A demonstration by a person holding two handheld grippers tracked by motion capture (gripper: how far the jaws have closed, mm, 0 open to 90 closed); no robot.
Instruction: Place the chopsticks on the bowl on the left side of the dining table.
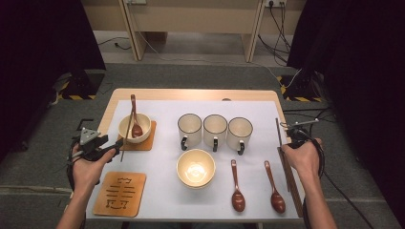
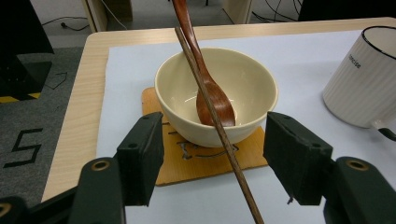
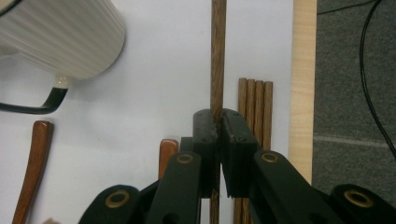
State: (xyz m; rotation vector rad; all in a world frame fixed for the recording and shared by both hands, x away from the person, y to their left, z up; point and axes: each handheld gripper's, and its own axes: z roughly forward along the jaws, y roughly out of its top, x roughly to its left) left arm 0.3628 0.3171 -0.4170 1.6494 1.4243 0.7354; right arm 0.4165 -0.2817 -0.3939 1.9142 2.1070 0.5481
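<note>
One round wooden chopstick (image 3: 218,56) clamped in right gripper (image 3: 218,122) at the table's (image 1: 191,94) right edge.
Left gripper (image 2: 212,154) jaws apart before glazed cream bowl (image 2: 243,79) holding brown spoon (image 2: 212,100) and chopstick (image 2: 205,88); ribbed mug (image 2: 359,84) lettering unreadable.

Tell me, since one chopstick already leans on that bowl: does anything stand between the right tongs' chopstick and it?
Yes. The three mugs stand in a row between the right tongs, shut on a chopstick, and the bowl.

Left hand (image 1: 88,164) at 9 o'clock, black two-jaw left gripper (image 2: 212,158) jaws wide apart, pointing 3 o'clock; right hand (image 1: 302,157) at 3 o'clock, right gripper (image 3: 218,140) jaws clamped together
</note>
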